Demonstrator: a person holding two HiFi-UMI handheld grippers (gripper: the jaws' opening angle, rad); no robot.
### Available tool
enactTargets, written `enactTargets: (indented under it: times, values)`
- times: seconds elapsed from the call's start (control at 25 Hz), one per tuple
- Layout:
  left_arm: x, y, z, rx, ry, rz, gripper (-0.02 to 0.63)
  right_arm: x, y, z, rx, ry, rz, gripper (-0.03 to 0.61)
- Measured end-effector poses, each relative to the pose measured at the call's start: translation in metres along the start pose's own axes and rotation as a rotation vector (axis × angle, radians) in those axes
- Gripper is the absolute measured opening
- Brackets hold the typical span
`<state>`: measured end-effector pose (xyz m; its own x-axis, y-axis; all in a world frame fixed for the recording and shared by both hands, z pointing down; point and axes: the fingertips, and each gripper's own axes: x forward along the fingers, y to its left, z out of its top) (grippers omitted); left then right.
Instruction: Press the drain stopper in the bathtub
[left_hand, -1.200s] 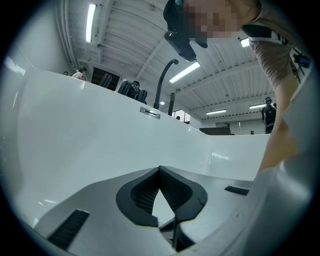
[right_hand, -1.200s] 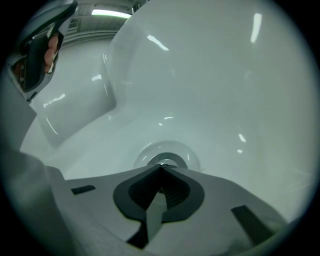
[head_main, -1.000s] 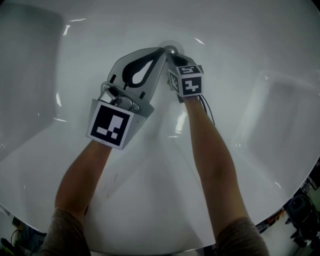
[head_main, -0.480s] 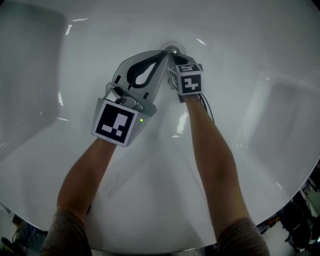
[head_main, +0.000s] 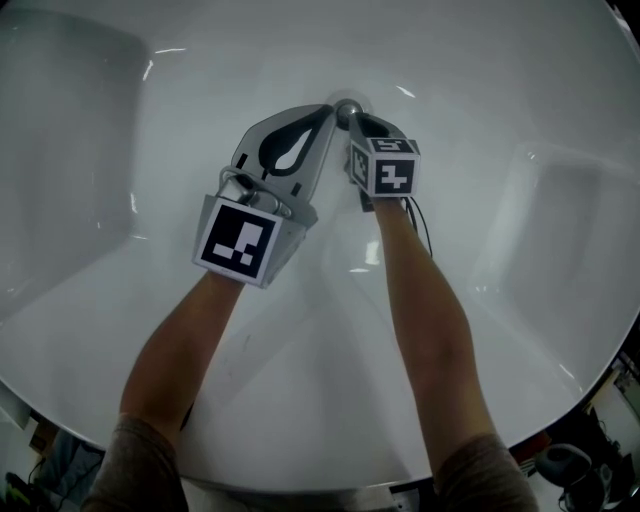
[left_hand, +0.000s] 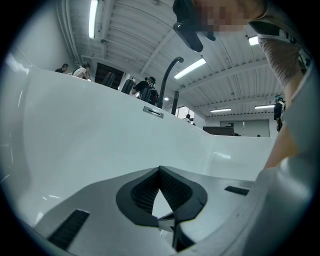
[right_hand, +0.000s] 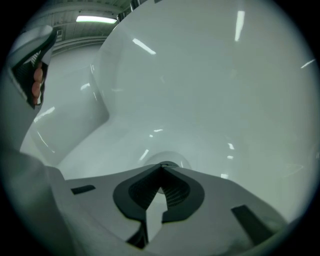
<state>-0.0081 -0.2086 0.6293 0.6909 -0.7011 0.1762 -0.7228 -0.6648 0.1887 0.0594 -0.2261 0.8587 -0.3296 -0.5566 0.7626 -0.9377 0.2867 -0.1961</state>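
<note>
Both grippers have their jaws drawn together at the tips with nothing caught in the loop behind them: the left gripper (head_main: 324, 113) (left_hand: 160, 169) lies slanted from the near left, and the right gripper (head_main: 357, 122) (right_hand: 161, 166) comes in from the near right. Around them spreads the white bathtub (head_main: 500, 90), its glossy floor curving up into walls on every side. Two bare forearms (head_main: 425, 320) reach down from the near edge. A black faucet (left_hand: 167, 82) rises above the tub rim in the left gripper view. At the far centre sits the round metal drain stopper (head_main: 347, 107) (right_hand: 172, 158), where both jaw tips converge; the right tips rest just at its near edge
</note>
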Motion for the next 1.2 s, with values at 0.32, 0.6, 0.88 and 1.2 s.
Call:
enactTargets:
  times: [0.32, 0.6, 0.88, 1.2]
  values:
    - [-0.017, -0.014, 0.040, 0.012, 0.019, -0.001, 0.005, -0.053, 0.008, 0.032, -0.006, -0.020, -0.030, -0.002]
    - [-0.032, -0.033, 0.107, 0.034, 0.013, -0.007, 0.005, -0.121, 0.031, 0.072, 0.001, -0.047, -0.017, -0.002]
    - [-0.047, -0.054, 0.177, 0.046, 0.006, -0.013, 0.005, -0.189, 0.052, 0.120, 0.023, -0.092, -0.010, -0.002]
    - [-0.080, -0.088, 0.252, 0.041, 0.020, 0.015, 0.005, -0.282, 0.083, 0.187, 0.011, -0.160, 0.012, -0.002]
